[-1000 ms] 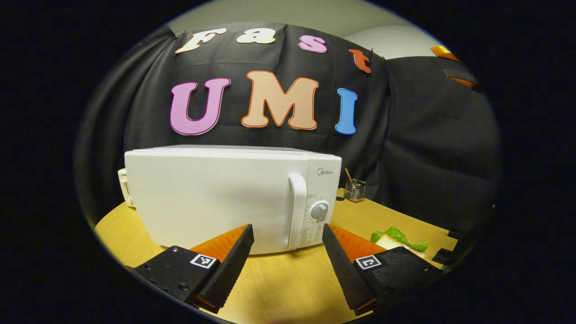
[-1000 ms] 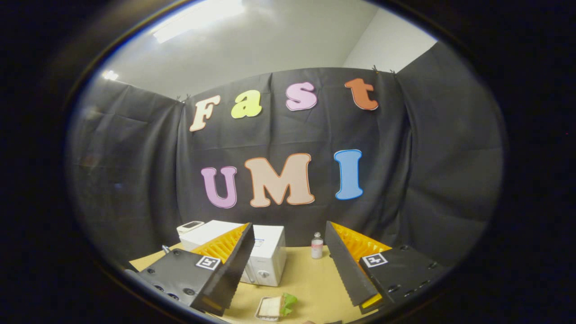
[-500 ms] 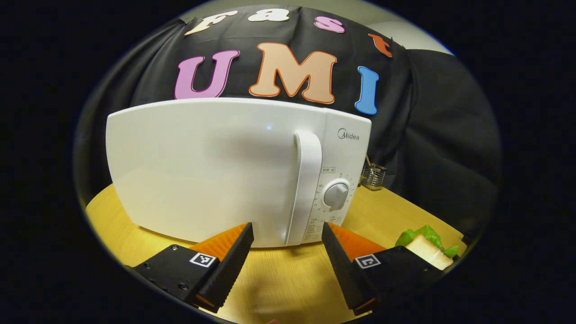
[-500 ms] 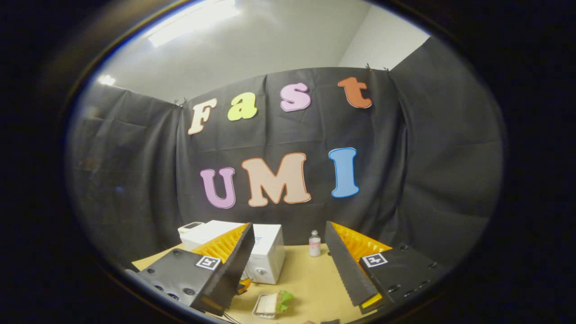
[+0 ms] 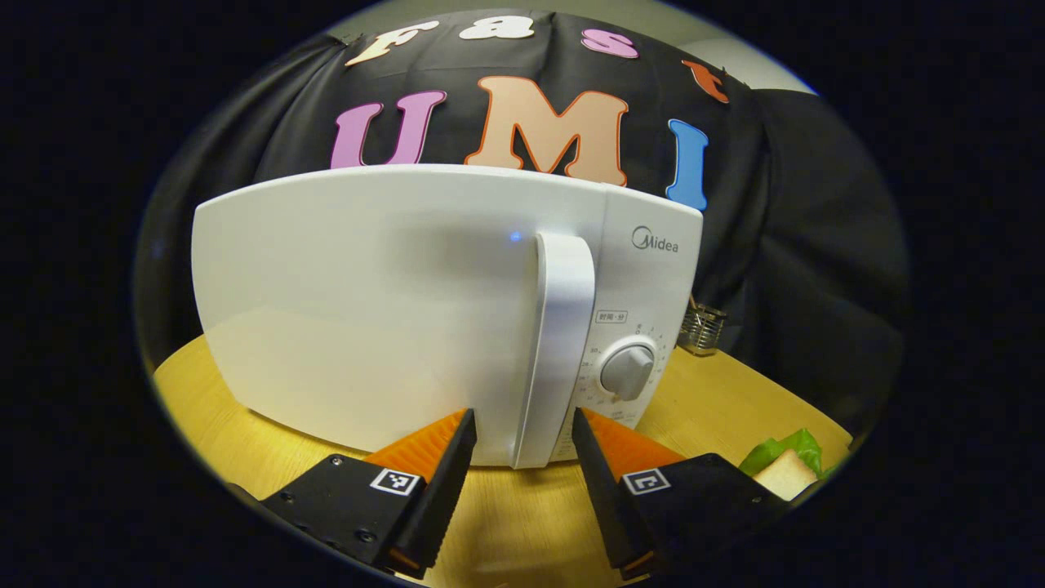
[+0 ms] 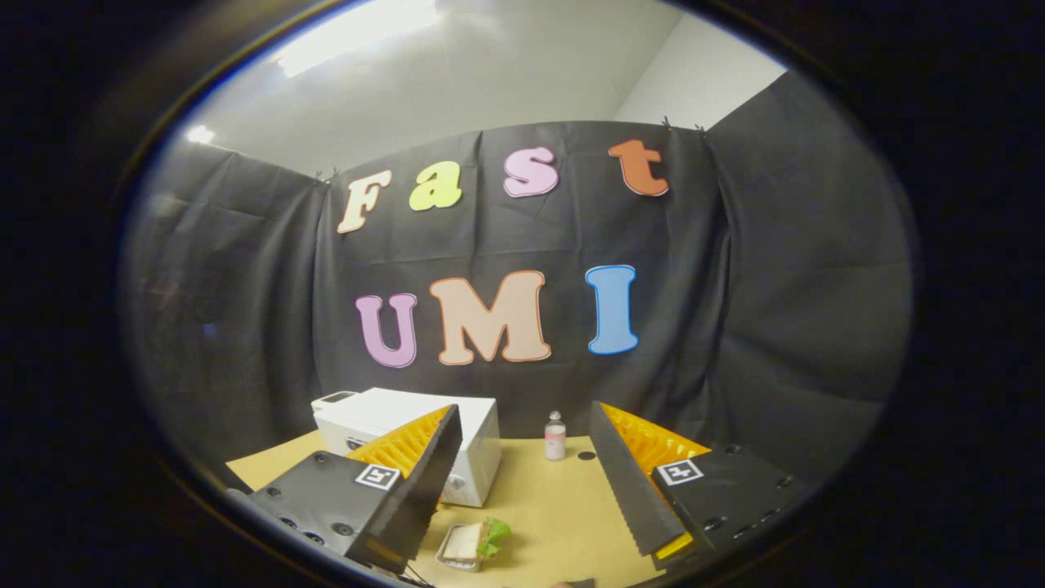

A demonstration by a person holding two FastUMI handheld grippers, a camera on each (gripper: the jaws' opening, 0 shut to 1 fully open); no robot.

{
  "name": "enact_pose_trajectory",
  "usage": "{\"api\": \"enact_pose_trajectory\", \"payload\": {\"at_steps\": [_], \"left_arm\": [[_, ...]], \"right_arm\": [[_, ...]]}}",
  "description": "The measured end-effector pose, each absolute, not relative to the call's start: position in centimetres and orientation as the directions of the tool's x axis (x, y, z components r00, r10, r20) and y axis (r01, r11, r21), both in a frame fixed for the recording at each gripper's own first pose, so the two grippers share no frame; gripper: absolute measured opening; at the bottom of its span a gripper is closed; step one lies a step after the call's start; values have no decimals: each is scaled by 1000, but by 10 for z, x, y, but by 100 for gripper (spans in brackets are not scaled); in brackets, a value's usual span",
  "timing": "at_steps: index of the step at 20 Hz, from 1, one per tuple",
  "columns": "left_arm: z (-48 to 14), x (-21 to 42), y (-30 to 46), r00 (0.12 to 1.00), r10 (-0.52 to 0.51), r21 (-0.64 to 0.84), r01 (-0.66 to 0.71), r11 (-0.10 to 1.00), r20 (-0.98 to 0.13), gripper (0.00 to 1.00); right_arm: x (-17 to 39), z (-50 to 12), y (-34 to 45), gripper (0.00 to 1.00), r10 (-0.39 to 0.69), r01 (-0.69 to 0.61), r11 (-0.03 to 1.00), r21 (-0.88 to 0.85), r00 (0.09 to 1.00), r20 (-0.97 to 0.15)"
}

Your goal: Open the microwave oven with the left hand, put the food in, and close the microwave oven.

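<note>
Black cloth is hanging behind a round wooden surface (image 5: pixel 710 400), on which a white microwave oven (image 5: pixel 367 310) is standing with its door closed. In the left gripper view, the left hand-held gripper (image 5: pixel 518 433) is sitting low in front of the oven, its jaws released and spread to either side of the foot of the upright door handle (image 5: pixel 559 343); neither finger is pressing on the handle. To the right of the handle a grey dial (image 5: pixel 627 372) is showing, then a small wire holder (image 5: pixel 704 328) near the cloth, and at the far right the food (image 5: pixel 785 461), a sandwich with green lettuce, is lying on the surface. In the right gripper view, the right hand-held gripper (image 6: pixel 522 437) is hanging well above the surface, jaws wide apart and gripping nothing. Below it the oven is standing at the left, the food in a shallow tray (image 6: pixel 457 554) just before it, and a small bottle (image 6: pixel 555 435) farther back.
</note>
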State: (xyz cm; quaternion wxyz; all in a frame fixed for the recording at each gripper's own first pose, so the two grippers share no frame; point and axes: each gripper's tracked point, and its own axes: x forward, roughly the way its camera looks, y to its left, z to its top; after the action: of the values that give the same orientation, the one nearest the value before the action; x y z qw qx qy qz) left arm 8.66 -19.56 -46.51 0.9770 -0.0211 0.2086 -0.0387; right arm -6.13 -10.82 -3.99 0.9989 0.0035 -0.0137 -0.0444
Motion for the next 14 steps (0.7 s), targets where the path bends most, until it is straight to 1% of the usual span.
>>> {"api": "enact_pose_trajectory", "payload": {"at_steps": [1,4,5,6,7,9,12,13,14], "left_arm": [[-464,89,-194,913,-76,-60,57,997,-400,70],[-463,89,-204,913,-99,-102,63,993,-395,65],[-464,90,-208,913,-114,-117,74,990,-392,53],[-463,91,-210,914,-120,-130,74,989,-387,45],[-464,91,-210,914,-124,-134,77,988,-386,34],[-466,91,-210,912,-128,-136,81,987,-390,34],[-469,92,-211,907,-119,-97,87,991,-403,33],[-468,91,-210,906,-117,-89,89,992,-406,28],[-467,92,-210,908,-120,-84,94,992,-402,25]], "right_arm": [[-61,-41,-109,92,-90,90,996,14,996,21],[-58,-48,-119,92,-113,113,993,17,994,1],[-58,-49,-122,98,-125,125,992,19,992,4],[-57,-49,-125,92,-133,132,991,23,991,10],[-55,-51,-126,92,-134,133,991,30,991,12],[-52,-59,-124,92,-122,122,991,51,992,2],[-47,-66,-125,92,-103,104,992,74,995,-11],[-46,-68,-125,92,-98,99,992,78,995,-14],[-45,-71,-124,92,-95,97,992,82,995,-18]]}}
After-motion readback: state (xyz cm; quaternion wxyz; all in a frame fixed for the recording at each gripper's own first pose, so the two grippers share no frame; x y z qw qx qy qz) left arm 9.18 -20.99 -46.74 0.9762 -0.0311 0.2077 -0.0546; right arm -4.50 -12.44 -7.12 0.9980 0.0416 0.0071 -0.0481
